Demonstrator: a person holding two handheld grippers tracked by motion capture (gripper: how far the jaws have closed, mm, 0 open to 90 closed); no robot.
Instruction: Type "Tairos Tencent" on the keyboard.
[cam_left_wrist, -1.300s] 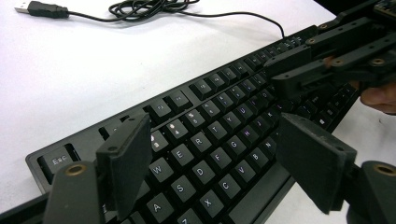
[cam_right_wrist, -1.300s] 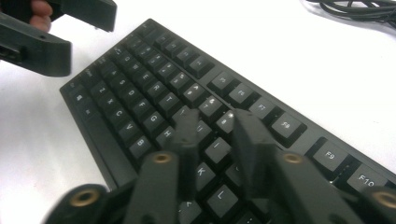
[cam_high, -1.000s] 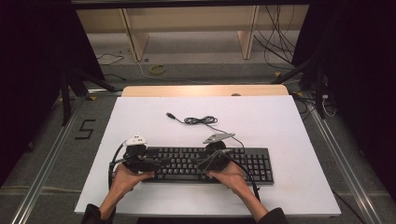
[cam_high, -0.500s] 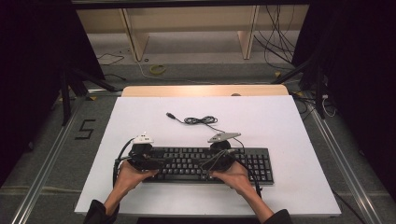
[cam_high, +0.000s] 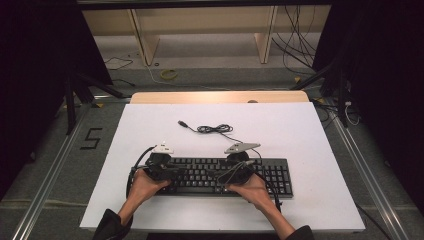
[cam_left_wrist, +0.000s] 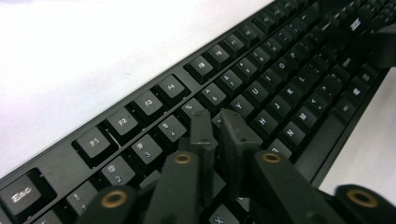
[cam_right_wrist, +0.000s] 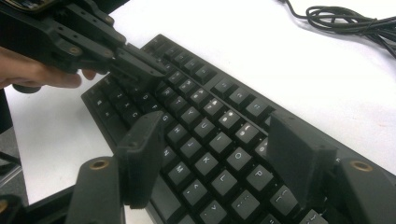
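Black jaws of the left gripper (cam_left_wrist: 219, 128) are standing nearly together, clenched with only a thin slit between them and nothing caught inside; they have just been closing. Their tips are hovering low over the keyboard (cam_left_wrist: 261, 93), near the number row and the upper letter row, though whether they are pressing a key I cannot tell. From above, the left gripper (cam_high: 159, 167) is sitting over the left end of the keyboard (cam_high: 210, 175), with the person's left hand (cam_high: 142, 187) wrapping it from below.

Wide apart, the jaws of the right gripper (cam_right_wrist: 215, 154) are standing released, having just been opening, with letter keys of the keyboard (cam_right_wrist: 201, 121) showing between them and nothing grasped. Farther off in the right gripper view, the left gripper (cam_right_wrist: 140, 63) is angling down onto the keys. From above, the right gripper (cam_high: 239, 170) is hanging over the middle of the keyboard, held by the right hand (cam_high: 252, 190).

That keyboard is lying on the near half of the white table (cam_high: 310, 140), long side facing the person. Its cord (cam_high: 212, 129) is lying bunched on the table beyond it.
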